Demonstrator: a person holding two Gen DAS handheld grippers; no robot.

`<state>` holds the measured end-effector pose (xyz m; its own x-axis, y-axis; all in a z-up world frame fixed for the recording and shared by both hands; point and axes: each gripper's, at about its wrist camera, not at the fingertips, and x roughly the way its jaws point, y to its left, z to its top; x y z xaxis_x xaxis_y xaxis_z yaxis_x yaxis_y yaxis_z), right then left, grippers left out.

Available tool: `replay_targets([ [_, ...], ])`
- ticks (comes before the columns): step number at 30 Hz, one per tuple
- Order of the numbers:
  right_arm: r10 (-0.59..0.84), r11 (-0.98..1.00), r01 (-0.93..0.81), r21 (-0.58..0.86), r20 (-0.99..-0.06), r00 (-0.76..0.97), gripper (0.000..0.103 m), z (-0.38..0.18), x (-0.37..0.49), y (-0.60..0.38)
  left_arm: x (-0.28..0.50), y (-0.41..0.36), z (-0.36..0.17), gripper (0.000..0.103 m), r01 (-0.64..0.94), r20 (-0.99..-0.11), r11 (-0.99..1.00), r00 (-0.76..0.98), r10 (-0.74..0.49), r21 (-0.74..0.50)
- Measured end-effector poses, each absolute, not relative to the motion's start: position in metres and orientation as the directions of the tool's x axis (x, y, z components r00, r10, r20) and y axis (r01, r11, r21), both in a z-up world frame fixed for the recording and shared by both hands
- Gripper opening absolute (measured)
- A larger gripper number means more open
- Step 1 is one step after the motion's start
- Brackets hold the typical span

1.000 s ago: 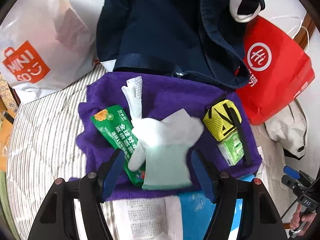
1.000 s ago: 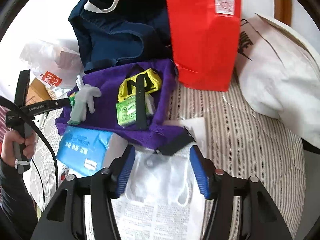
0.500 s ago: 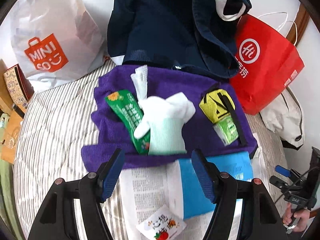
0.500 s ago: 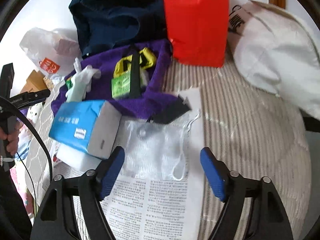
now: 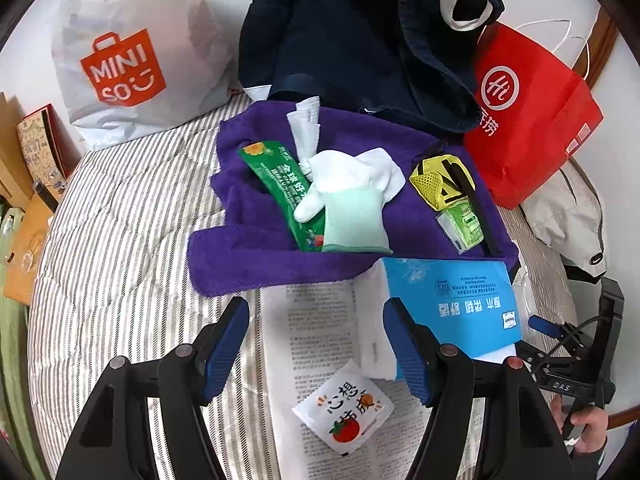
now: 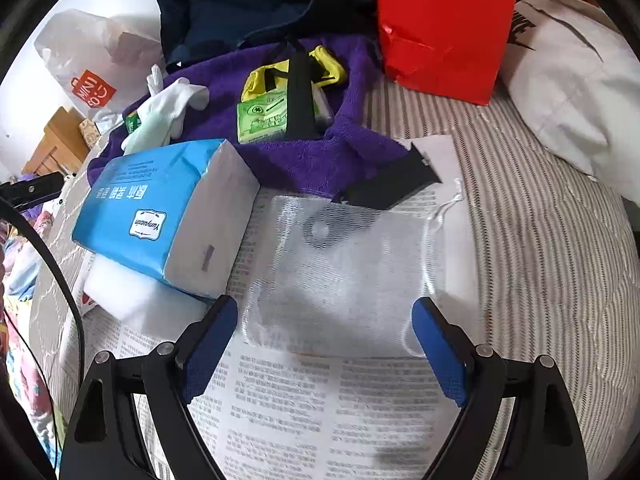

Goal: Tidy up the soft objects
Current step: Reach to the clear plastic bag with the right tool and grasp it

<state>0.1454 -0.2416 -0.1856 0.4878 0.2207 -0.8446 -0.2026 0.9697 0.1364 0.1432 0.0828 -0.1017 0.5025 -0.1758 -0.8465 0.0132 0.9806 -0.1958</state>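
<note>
The left wrist view looks down on a bed (image 5: 120,208) with a striped cover. The left hand-held gripper (image 5: 316,336) has its blue fingers (image 5: 226,336) spread apart, and nothing is pinched between them; only a printed paper sheet (image 5: 316,320) lies under the gap. A small white packet (image 5: 344,408) with a red tomato on it lies on that sheet, at 6 o'clock in the view. A purple towel (image 5: 248,248) lies in the middle of the view, past the fingertips. On the towel lie white gloves (image 5: 348,188), on top of a green packet (image 5: 280,176). At 3 o'clock from the gloves sits a yellow pouch (image 5: 432,180), also on the towel. A blue tissue pack (image 5: 452,300) lies at 4 o'clock, just beside the towel's near edge. A white shopping bag (image 5: 132,52) stands at 11 o'clock, dark blue clothes (image 5: 352,40) at 12 o'clock, and a red bag (image 5: 532,120) at 2 o'clock. In the right wrist view the right hand-held gripper (image 6: 326,342) is opening its jaws. A see-through mesh bag (image 6: 340,264) lies flat on the paper sheet, with its near edge between the blue fingers (image 6: 438,348), and the pads do not press on it. The tissue pack sits at 9 o'clock from the mesh bag.
</note>
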Motion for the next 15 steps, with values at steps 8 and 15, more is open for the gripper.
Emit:
replay_targets([
  [8, 0.148, 0.977, -0.206, 0.045, -0.844, 0.516, 0.095, -0.197, 0.148, -0.226, 0.135, 0.091, -0.101, 0.068, 0.006, -0.842, 0.978, 0.508, -0.182, -0.208],
  [15, 0.108, 0.976, -0.219, -0.019, -0.825, 0.555, 0.062, -0.196, 0.143, -0.227, 0.129, 0.094, -0.102, 0.068, 0.007, -0.84, 0.978, 0.51, -0.184, -0.21],
])
